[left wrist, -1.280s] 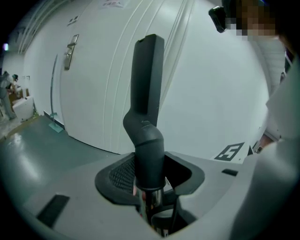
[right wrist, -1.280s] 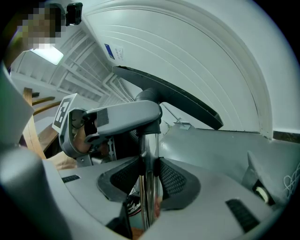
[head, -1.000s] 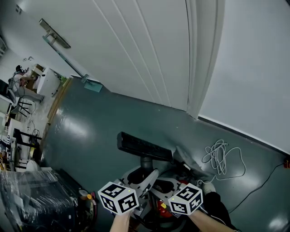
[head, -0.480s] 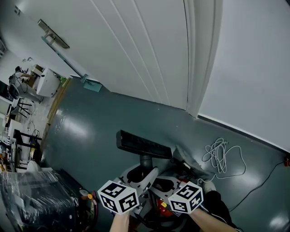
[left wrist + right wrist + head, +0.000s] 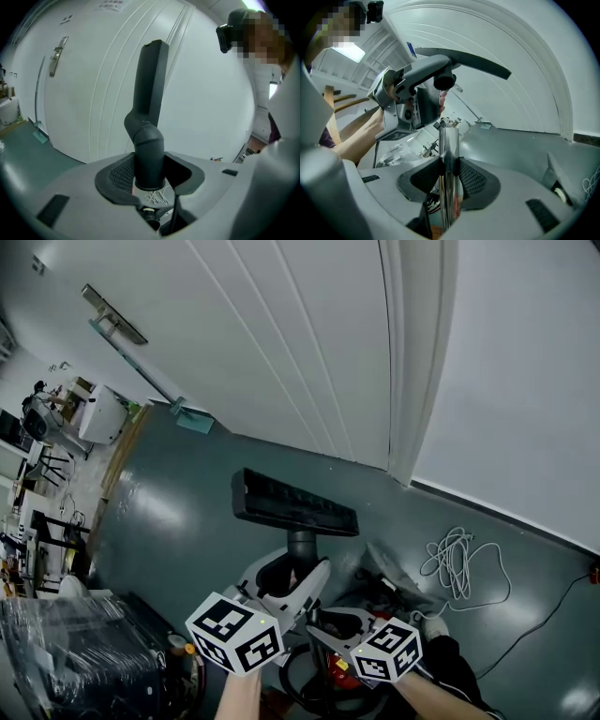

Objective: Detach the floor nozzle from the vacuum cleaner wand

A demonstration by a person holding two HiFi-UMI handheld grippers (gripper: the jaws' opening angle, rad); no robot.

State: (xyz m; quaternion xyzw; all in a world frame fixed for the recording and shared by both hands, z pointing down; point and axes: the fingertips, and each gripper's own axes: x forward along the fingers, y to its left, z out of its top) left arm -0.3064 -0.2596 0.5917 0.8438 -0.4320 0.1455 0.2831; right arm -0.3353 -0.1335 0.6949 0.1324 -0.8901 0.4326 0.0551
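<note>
Both are the same build: the left gripper (image 5: 150, 174) and the right gripper (image 5: 449, 180) have chunky light-grey plastic shells with smooth rounded jaws. The inside faces have black cross-hatched rubber pads (image 5: 119, 173), and there's a little dark rectangular slot (image 5: 52, 209) out on each side. Each one also carries a white cube (image 5: 234, 634) covered in black square markers. The person's got a white top (image 5: 287, 93) on and a black camera (image 5: 228, 33) strapped on the head.
</note>
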